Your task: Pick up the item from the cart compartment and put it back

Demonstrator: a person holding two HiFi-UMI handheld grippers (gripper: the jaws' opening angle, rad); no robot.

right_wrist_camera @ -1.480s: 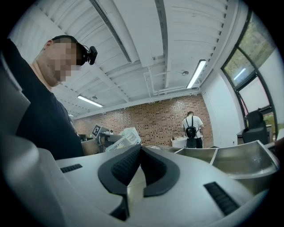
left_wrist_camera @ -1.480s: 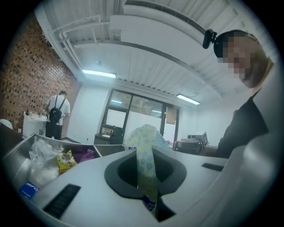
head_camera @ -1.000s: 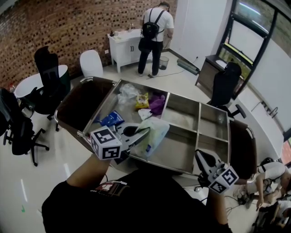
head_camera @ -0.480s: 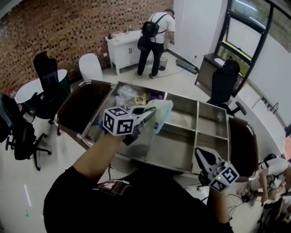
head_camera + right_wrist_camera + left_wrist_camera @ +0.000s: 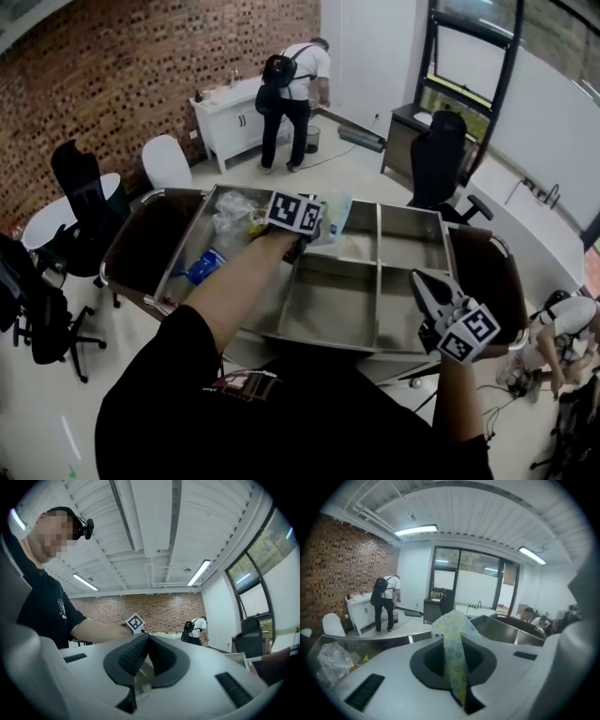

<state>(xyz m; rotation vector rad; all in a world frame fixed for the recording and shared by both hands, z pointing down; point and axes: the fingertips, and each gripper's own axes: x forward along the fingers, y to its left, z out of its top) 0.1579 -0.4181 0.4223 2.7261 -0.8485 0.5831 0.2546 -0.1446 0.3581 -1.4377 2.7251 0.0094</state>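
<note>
Two grippers are seen over a steel cart (image 5: 375,345) that is divided into several compartments and stands on a pale, shiny floor (image 5: 56,375). The left gripper (image 5: 454,641) is closed tightly on a light patterned bag (image 5: 333,211), which is held up over the far side of the cart, near the divider beside the left compartment. In that compartment a clear plastic bag (image 5: 230,214) and a blue packet (image 5: 202,266) are lying. The right gripper (image 5: 427,286) is kept near the front right corner of the cart, its jaws pressed together with nothing between them. The room is bounded by a brick wall (image 5: 141,66) and large windows (image 5: 469,66). A person with a backpack (image 5: 291,84) is standing at a white cabinet (image 5: 230,112), and black office chairs (image 5: 80,187) are placed around.
</note>
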